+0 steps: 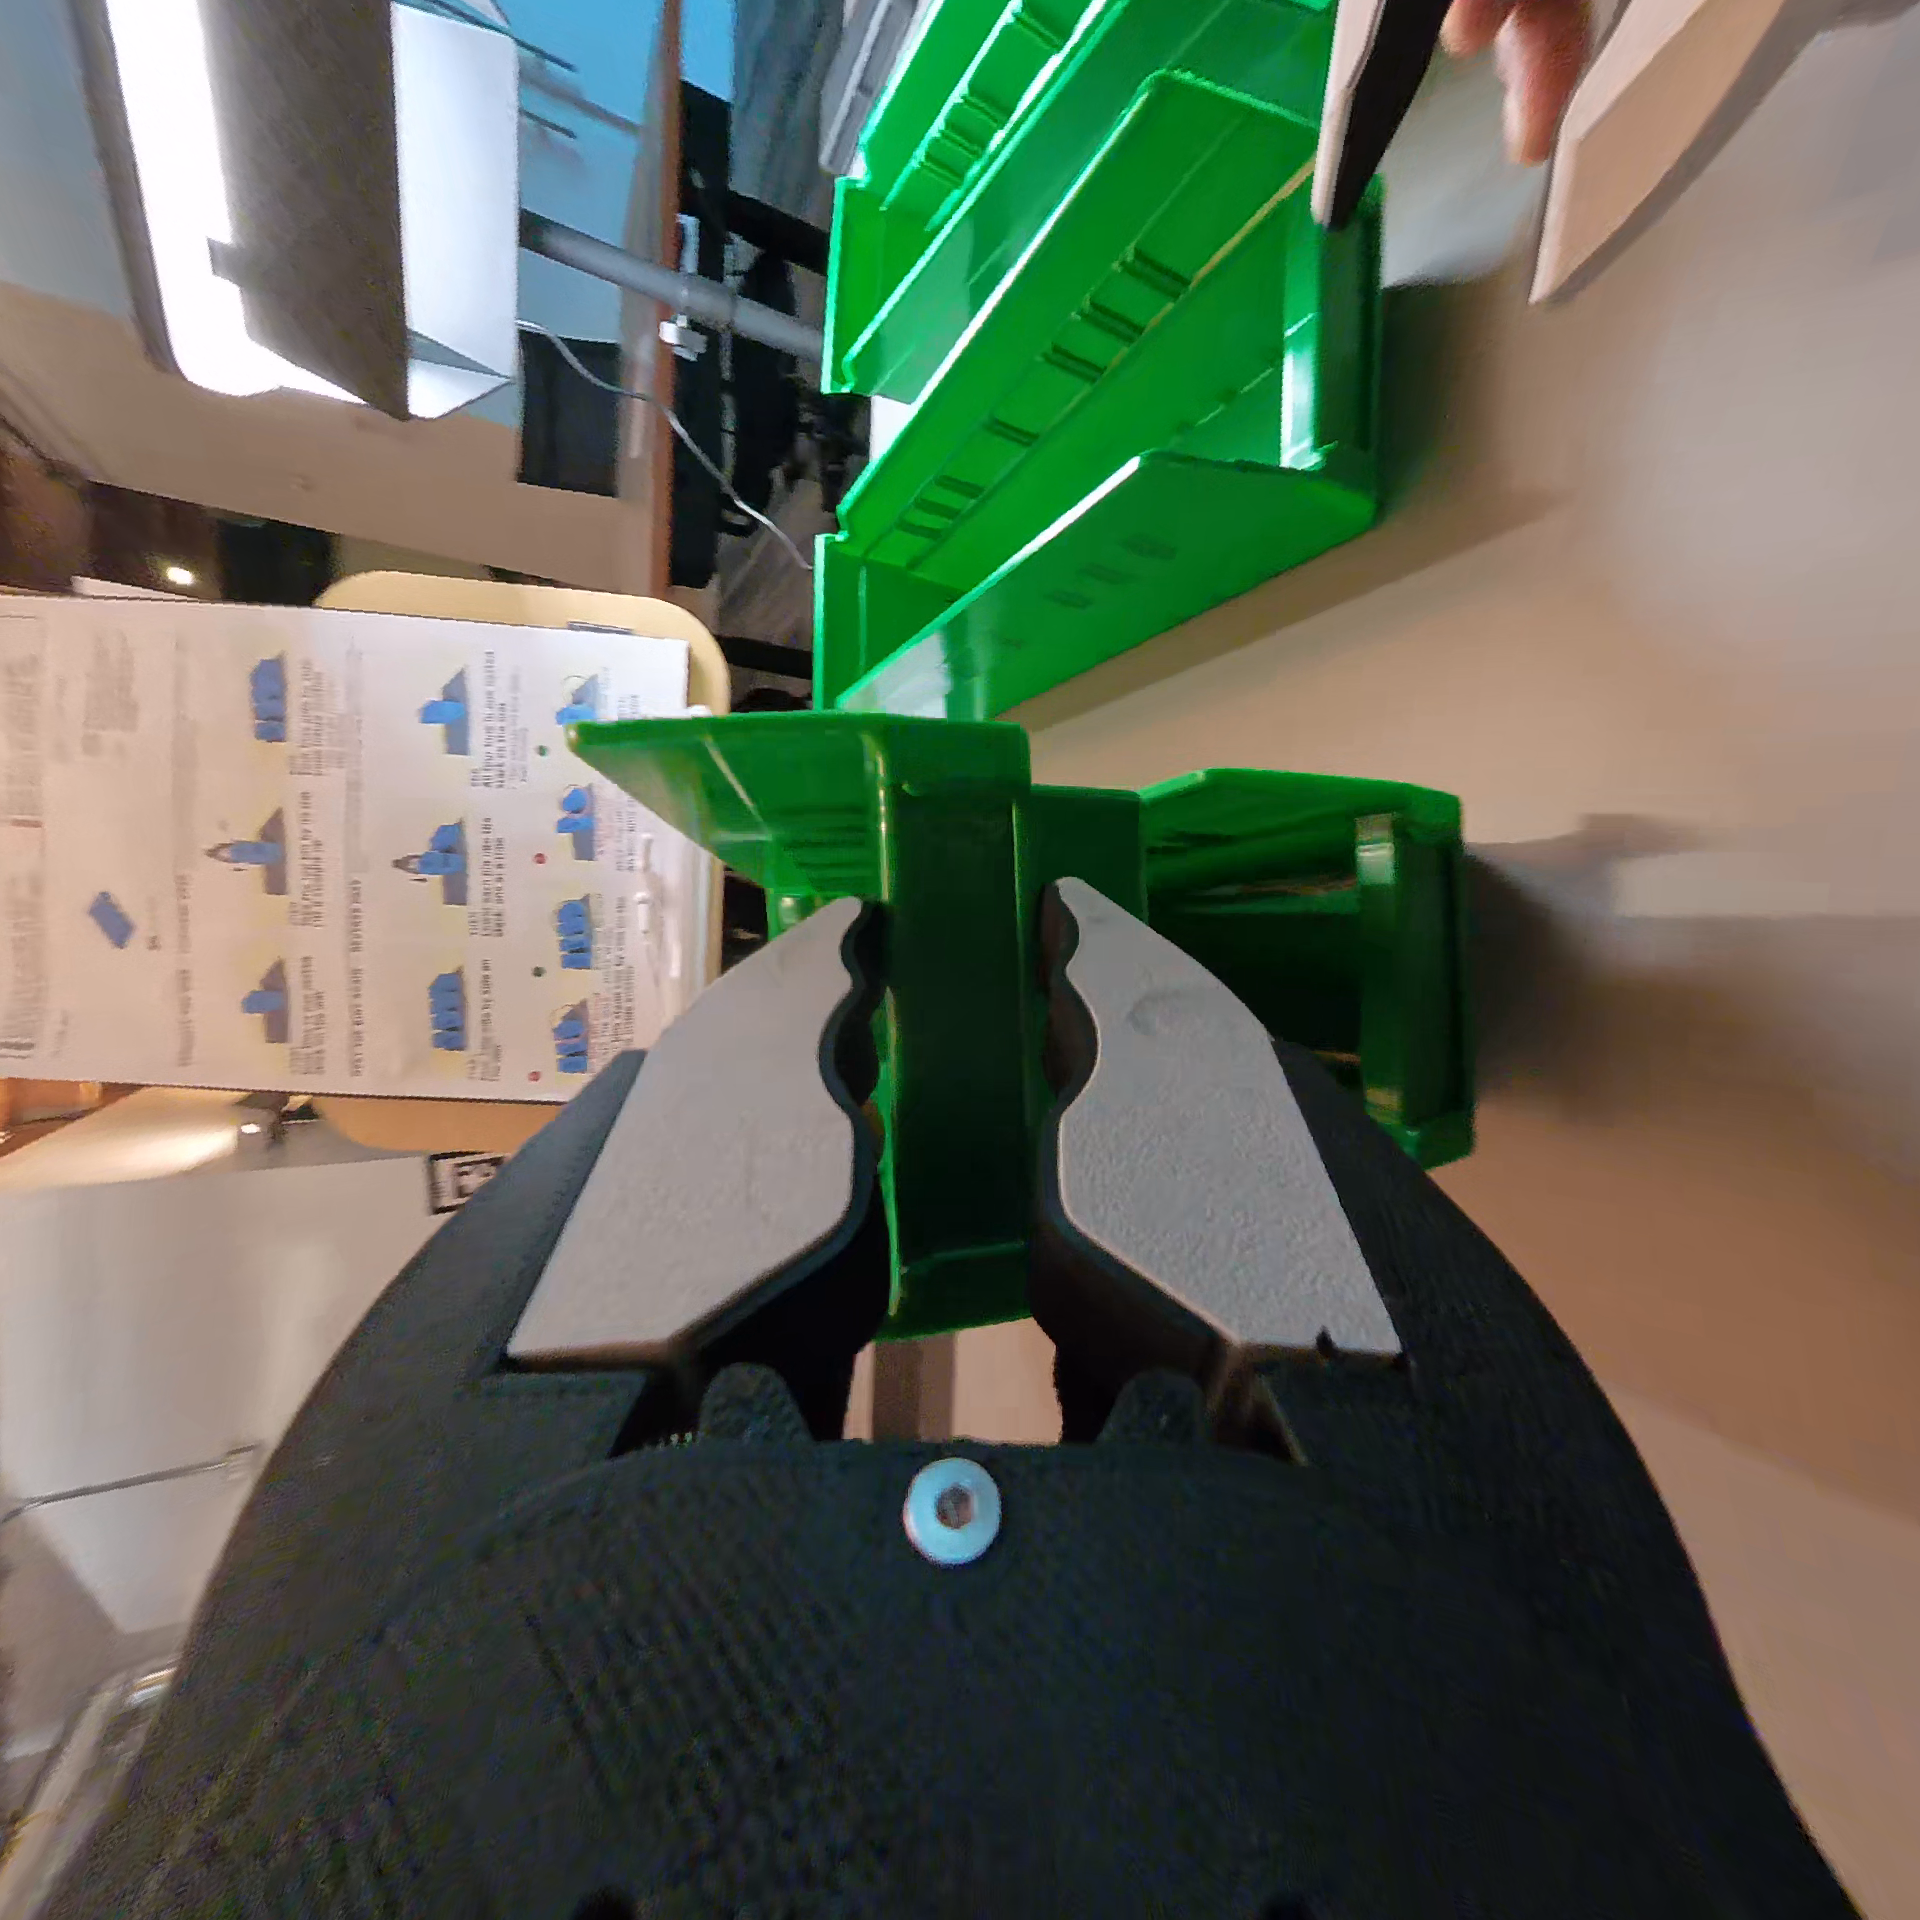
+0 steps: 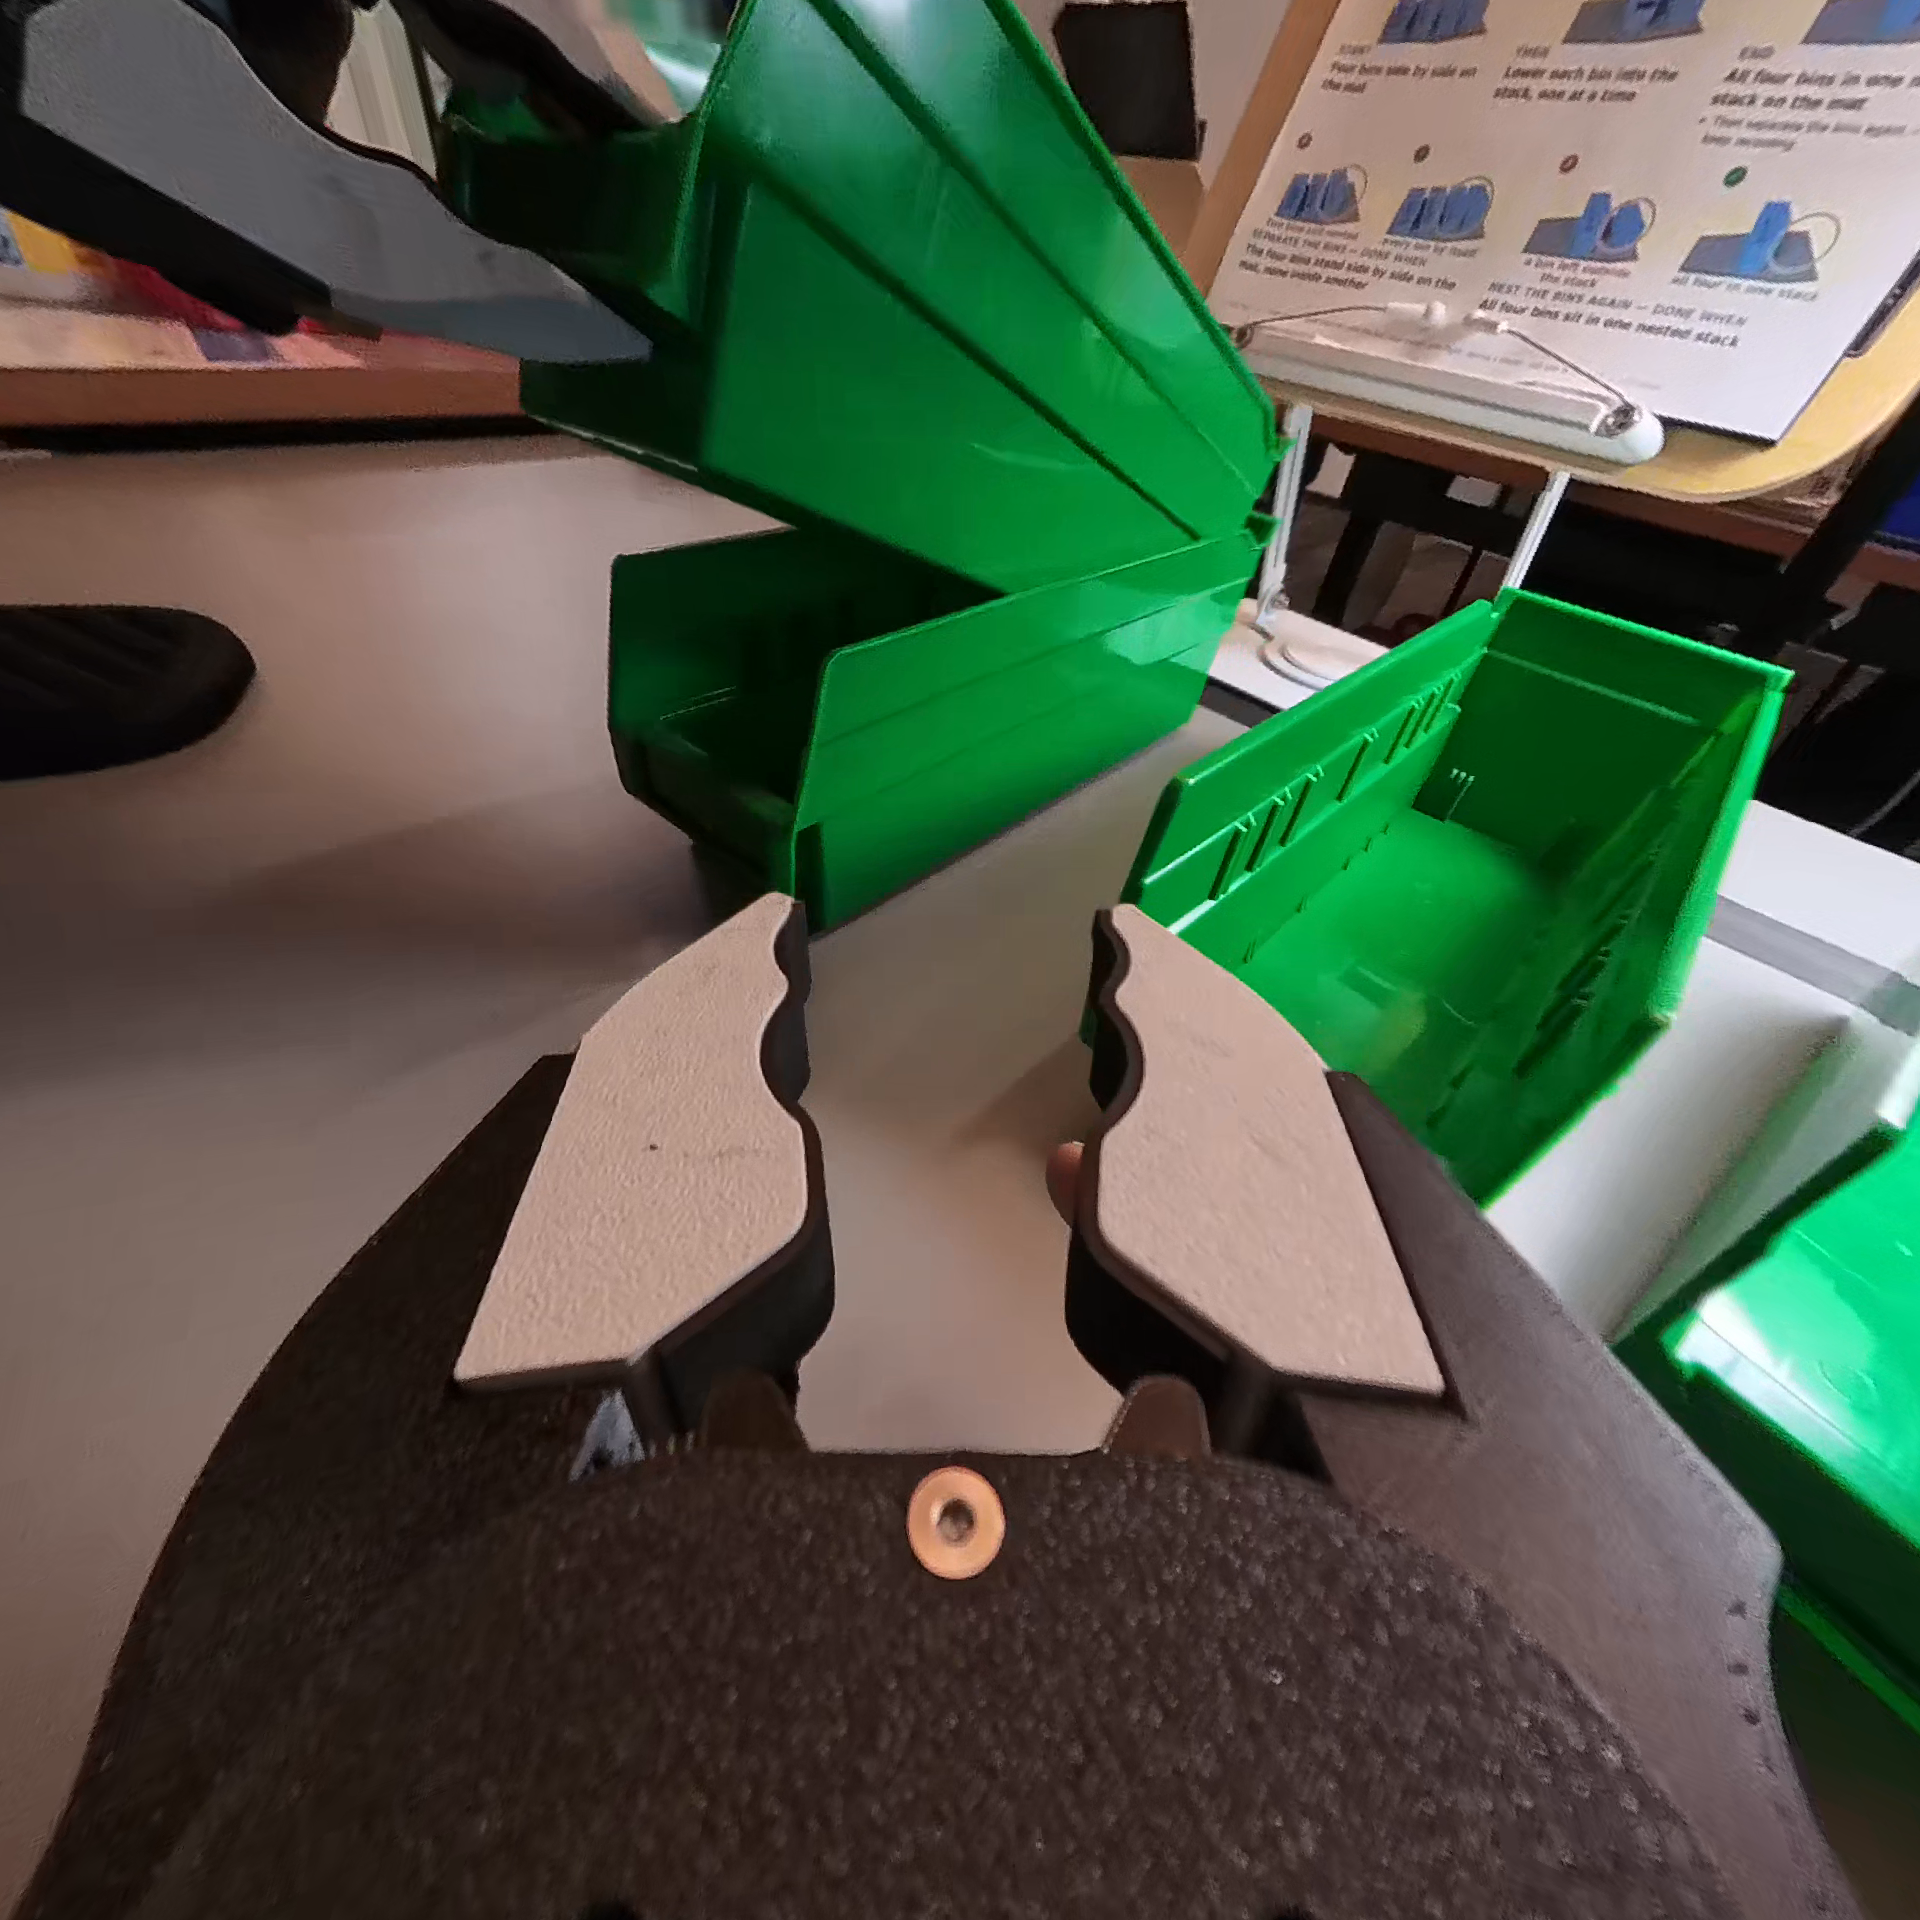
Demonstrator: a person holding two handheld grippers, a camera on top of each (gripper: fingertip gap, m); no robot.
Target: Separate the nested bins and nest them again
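My left gripper (image 1: 961, 904) is shut on the end wall of a green bin (image 1: 956, 1091). In the right wrist view this held bin (image 2: 935, 312) is tilted up, its far end still inside a second green bin (image 2: 987, 727) that rests on the table; the left gripper's finger (image 2: 312, 208) shows at the top left. The lower bin also shows in the left wrist view (image 1: 1403, 935). My right gripper (image 2: 951, 920) is open and empty over bare table, just left of a separate green bin (image 2: 1455, 914). Its finger (image 1: 1361, 104) shows by that bin's end (image 1: 1330, 343).
Another green bin (image 2: 1818, 1403) lies at the lower right. An instruction sheet on a board (image 2: 1558, 208) stands behind the table, with a white lamp (image 2: 1455, 353) before it. A black oval object (image 2: 104, 686) lies at left on the grey table (image 2: 312, 987). A hand (image 1: 1517, 62) shows. Left tips to right tips: about 15 cm. My right tips are about 35 cm from the black oval object (image 2: 104, 686), my left tips only 30 cm.
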